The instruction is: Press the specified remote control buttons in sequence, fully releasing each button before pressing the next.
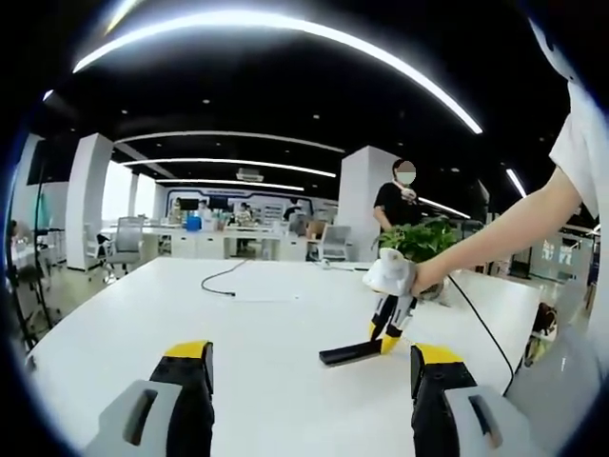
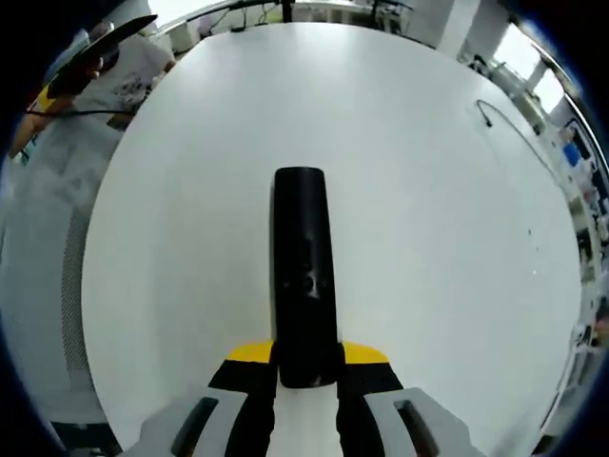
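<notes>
A black remote control point(image 2: 303, 248) lies flat on the white table point(image 2: 447, 248), stretching away from my right gripper point(image 2: 306, 360). The yellow-tipped jaws press against both sides of its near end, so the right gripper is shut on it. A few small buttons show faintly on its top face. In the left gripper view the right gripper point(image 1: 385, 335), held by a person's hand, points down onto the right end of the remote control point(image 1: 344, 355). My left gripper point(image 1: 309, 376) hovers over the table point(image 1: 266, 333) in front of the remote, jaws wide open with nothing between them.
A thin black cable point(image 1: 224, 278) lies further back on the table, its end also seen at the cable point(image 2: 487, 116). A green plant point(image 1: 425, 238) stands behind the hand. A person point(image 1: 394, 202) stands behind the table, among desks and chairs.
</notes>
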{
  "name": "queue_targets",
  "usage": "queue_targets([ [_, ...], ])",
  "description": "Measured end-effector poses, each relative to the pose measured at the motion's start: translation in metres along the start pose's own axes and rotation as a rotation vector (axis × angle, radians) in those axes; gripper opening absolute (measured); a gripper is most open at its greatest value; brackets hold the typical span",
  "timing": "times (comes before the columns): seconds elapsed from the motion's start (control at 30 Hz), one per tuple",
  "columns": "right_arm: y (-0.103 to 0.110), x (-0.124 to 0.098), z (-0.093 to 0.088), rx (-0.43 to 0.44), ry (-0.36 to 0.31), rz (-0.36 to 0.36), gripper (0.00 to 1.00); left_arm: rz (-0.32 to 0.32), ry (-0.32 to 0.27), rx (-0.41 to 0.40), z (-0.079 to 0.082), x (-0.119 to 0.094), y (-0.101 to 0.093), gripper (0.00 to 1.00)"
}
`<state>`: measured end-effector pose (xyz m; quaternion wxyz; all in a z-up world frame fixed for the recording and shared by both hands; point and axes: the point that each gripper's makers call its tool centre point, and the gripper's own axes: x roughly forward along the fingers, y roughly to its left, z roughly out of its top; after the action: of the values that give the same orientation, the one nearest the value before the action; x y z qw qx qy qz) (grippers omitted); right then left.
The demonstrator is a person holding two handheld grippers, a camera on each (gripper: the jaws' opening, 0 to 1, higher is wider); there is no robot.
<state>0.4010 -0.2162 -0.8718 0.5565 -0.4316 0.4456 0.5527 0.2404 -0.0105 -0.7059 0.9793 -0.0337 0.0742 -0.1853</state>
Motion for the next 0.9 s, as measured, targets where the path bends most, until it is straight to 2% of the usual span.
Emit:
queue_targets([
  [0.9, -0.022, -0.001, 0.0, -0.009, 0.002, 0.0, 0.21, 0.015, 0.019, -0.006, -0.004, 0.0, 0.004, 0.88],
])
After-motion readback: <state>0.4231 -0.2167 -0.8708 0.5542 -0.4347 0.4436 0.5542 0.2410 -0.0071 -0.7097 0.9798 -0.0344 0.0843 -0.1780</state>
